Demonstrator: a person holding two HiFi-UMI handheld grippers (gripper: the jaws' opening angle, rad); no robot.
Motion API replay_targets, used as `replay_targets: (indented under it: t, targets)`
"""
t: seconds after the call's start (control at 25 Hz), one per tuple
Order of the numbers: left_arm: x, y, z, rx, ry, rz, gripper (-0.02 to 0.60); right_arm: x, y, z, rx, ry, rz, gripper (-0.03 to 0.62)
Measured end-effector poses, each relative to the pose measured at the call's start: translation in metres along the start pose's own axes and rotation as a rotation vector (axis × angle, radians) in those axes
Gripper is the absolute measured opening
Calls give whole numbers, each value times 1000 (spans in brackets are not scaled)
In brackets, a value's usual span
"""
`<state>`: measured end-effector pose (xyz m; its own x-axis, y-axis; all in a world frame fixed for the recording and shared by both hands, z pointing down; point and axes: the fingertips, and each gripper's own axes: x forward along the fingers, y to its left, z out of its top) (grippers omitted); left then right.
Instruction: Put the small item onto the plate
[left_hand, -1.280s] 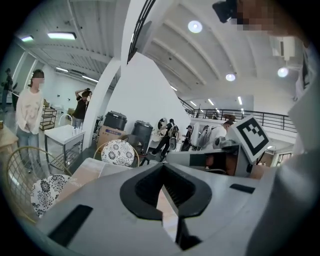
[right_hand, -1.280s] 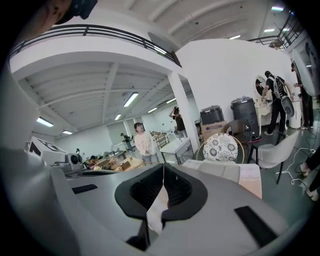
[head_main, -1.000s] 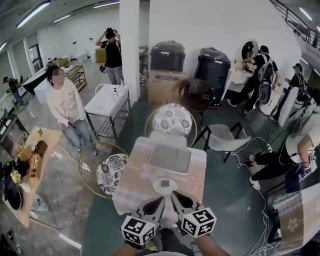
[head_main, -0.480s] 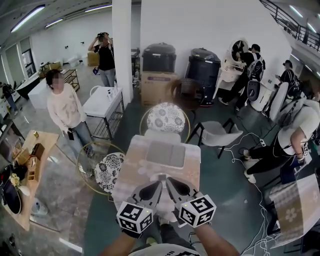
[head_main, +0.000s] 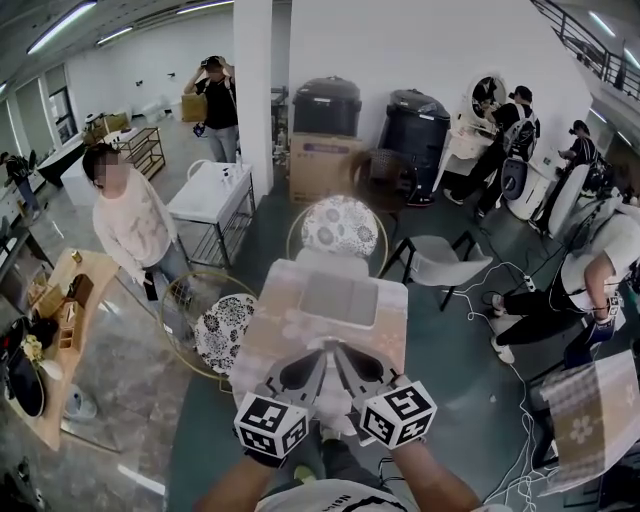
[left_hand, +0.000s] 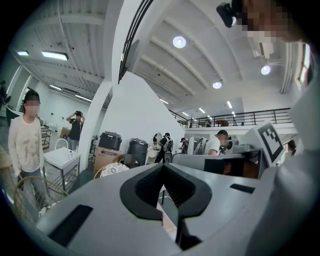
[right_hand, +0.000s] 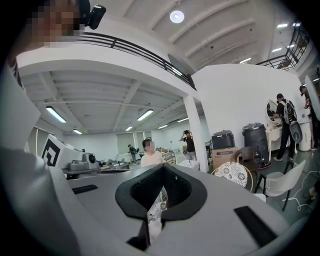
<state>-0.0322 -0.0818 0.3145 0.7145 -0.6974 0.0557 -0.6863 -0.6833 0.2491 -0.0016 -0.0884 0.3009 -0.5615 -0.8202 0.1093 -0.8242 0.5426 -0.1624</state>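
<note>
White pillar (head_main: 255, 90) at the rear of the hall, left of centre. Left dark bin (head_main: 330, 105) and right dark bin (head_main: 420, 125) against the back wall, with a cardboard box (head_main: 322, 165) in front of the left one. Standing person (head_main: 128, 225) in a pale top at far left, near a white side table (head_main: 212, 192). Main table (head_main: 285, 340) under a pale patterned cloth, centre of the head view, directly ahead of both tools. Far round chair (head_main: 340, 225) with floral cushion at the table's far end. Side round chair (head_main: 222, 333), same pattern, at its left edge. White chair (head_main: 440, 265) to the right, apart from the table. Grey rectangular tray (head_main: 340, 298) flat on the far half of the cloth. Left gripper (head_main: 316, 358) and right gripper (head_main: 346, 358) side by side over the near end of the table, tips angled toward each other and close together. Left gripper: jaws closed tip to tip, nothing held between them. Right gripper: jaws fully closed, nothing gripped, patterned cloth visible through the gap behind the tips. Plate and small item: not discernible in any view, the near end of the table being covered by the two grippers.
</note>
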Motion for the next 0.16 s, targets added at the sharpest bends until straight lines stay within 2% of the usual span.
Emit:
replay_targets:
  t: [0.16]
  targets:
    - [-1,3,3,8,-9,6,3,2,3,0,-13,1,2,12]
